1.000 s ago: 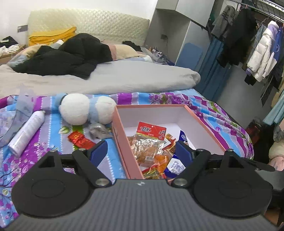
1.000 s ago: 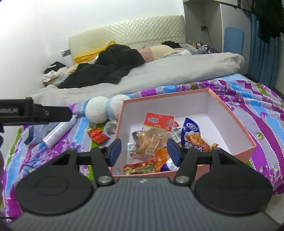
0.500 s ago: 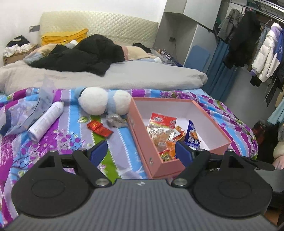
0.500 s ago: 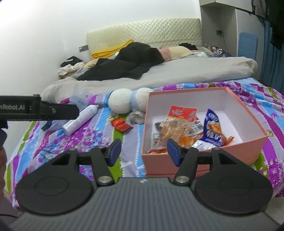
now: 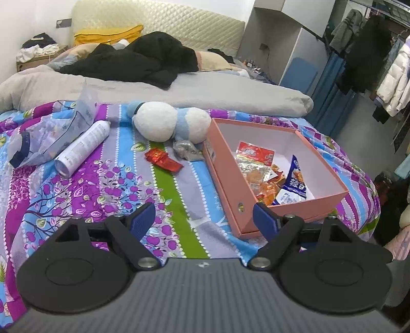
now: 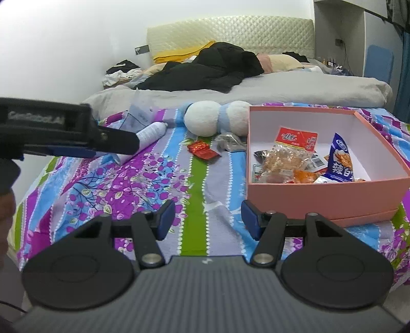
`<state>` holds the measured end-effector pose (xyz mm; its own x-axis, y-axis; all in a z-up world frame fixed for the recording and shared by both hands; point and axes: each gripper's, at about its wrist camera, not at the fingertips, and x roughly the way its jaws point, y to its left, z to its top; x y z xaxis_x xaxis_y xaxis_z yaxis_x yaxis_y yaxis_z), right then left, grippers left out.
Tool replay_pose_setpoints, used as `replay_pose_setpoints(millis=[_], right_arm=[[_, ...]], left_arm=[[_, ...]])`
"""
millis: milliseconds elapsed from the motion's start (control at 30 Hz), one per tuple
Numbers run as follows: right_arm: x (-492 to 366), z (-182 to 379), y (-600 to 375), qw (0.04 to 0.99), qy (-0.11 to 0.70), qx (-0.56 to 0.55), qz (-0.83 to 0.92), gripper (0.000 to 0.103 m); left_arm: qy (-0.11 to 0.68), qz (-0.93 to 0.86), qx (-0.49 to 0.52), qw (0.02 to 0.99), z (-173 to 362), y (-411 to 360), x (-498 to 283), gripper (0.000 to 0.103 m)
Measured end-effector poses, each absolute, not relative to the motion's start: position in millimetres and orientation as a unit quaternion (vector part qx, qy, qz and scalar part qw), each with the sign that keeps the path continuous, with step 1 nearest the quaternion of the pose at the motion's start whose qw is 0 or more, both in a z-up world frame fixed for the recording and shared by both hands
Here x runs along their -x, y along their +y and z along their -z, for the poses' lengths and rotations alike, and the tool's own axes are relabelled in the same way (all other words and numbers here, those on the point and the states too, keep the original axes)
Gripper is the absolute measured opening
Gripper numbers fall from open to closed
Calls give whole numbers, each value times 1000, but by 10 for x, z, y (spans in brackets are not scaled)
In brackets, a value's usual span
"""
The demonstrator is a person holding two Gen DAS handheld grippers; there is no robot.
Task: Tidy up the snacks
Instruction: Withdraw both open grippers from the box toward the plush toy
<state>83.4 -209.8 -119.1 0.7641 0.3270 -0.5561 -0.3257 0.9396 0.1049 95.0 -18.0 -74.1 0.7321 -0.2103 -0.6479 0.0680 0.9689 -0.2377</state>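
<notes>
Blue-padded left hand-held gripper (image 5: 203, 217) and right hand-held gripper (image 6: 208, 217): both agape, empty, above the striped bedspread (image 5: 107, 184). Pink box (image 5: 230, 176) holding snack packets (image 5: 269, 174) lies just beyond; red packet (image 5: 164, 160) and silver packet (image 5: 185, 149) lie beside it.

This is a bedroom in a home. A big bed (image 5: 179, 92) with a padded headboard (image 5: 159, 23) fills the middle of the frame. Coats hang on a rack (image 5: 371, 51) at the upper right. A soft toy (image 5: 169, 123) lies on the flowery sheet (image 5: 102, 184).
</notes>
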Motion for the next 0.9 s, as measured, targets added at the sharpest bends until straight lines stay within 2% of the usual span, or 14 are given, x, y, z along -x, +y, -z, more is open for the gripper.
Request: replay_pose_setpoints(millis=[633,900], right_arm=[[-1368,1411,-1820,943,304,35,-133,59],[-1661,1546,-1555,944,296,65,-133,54]], left_arm=[[389,49,117,913,1108,198,-1669,86],[397,49,126,908,1293,328,-2148,86]])
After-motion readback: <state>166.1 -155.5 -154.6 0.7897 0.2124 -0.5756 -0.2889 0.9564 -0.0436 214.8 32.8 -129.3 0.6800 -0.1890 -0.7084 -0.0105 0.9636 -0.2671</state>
